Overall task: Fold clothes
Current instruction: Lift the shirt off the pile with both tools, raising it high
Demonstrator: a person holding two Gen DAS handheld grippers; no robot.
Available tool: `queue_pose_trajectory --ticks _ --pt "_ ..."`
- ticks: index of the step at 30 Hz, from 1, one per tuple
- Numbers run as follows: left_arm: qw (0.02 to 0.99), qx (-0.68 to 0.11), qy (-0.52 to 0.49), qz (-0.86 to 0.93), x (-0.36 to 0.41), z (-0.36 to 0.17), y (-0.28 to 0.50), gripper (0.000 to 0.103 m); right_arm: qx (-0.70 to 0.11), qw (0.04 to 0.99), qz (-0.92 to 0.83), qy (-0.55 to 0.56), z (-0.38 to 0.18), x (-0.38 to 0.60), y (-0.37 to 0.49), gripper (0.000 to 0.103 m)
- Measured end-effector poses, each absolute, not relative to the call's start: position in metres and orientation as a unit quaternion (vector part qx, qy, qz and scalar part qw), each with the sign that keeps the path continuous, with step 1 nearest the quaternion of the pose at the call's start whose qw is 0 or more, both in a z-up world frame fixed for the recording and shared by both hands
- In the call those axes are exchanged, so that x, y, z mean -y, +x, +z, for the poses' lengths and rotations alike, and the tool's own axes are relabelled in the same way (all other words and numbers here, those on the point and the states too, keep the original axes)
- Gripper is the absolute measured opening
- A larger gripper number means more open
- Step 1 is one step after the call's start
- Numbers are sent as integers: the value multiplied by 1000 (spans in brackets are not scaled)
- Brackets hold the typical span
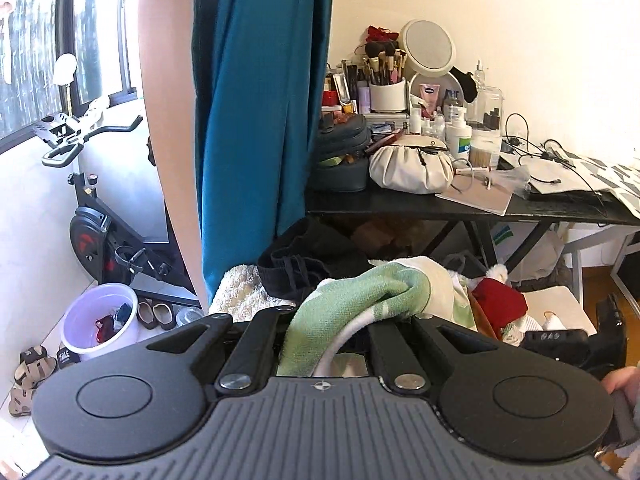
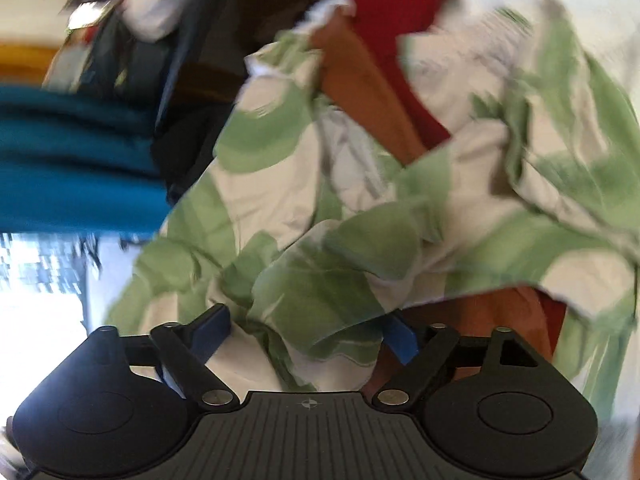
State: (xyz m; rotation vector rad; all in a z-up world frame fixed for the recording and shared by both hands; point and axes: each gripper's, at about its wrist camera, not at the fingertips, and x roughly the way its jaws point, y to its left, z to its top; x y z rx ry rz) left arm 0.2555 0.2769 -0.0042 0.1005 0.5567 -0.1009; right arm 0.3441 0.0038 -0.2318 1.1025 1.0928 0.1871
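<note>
Left wrist view shows the left gripper point(image 1: 352, 320) clenched on a bunched fold of green-and-white patterned cloth point(image 1: 360, 300), which trails back to the heaped laundry pile point(image 1: 496, 304); right wrist view, blurred, shows the right gripper point(image 2: 308, 332) released, jaws spread around a hanging fold of the same cloth point(image 2: 320, 240), pads not pressing. Closing now may pinch several layers or the orange garment point(image 2: 360, 80) beneath. Counted: two grippers, one patterned cloth, one red garment point(image 2: 400, 20), one hanging teal curtain point(image 1: 260, 100)

Two black claws: left claw point(image 1: 348, 312), right claw point(image 2: 306, 332). One green-and-white patterned cloth point(image 2: 328, 216) between them. One round white mirror point(image 1: 428, 48) on the black bench point(image 1: 400, 204) beyond.
</note>
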Motion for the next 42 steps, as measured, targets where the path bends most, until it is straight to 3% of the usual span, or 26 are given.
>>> queue_pose_trajectory --ticks 4,8,11,17,22,26,29,30,32,35,38,42 --pt "956 -283 59 -43 -279 -8 258 6 -469 801 97 359 -199 -26 342 81" --pt "953 -295 61 -21 -279 -13 264 6 -402 880 72 241 -156 -30 320 100" --pt "955 -285 72 -27 -266 -16 264 6 -335 935 42 108 -138 -41 292 102" --pt "958 -281 49 -36 -253 -19 270 6 -287 954 -7 -84 -160 -77 256 102" --pt "959 -277 38 -40 -254 -12 273 6 -303 941 54 -140 -196 -122 251 102" --pt "960 -271 35 -53 -251 -5 270 6 -315 909 105 -252 -231 -175 263 102" --pt "961 -263 36 -74 -248 5 266 5 -316 915 88 -236 -235 -193 289 100" --pt "963 -256 37 -78 -247 9 264 5 -318 923 79 -203 -227 -190 298 96" --pt "966 -243 37 -83 -247 18 259 5 -322 935 60 -134 -210 -184 316 53" --pt "971 -225 24 -71 -250 33 254 5 -349 936 23 44 -167 -152 344 25" --pt "978 -200 7 -58 -255 49 246 5 -318 930 -26 184 -113 -114 353 18" --pt "987 -150 -3 -57 -259 73 233 5 -201 947 -19 252 -27 -79 341 17"
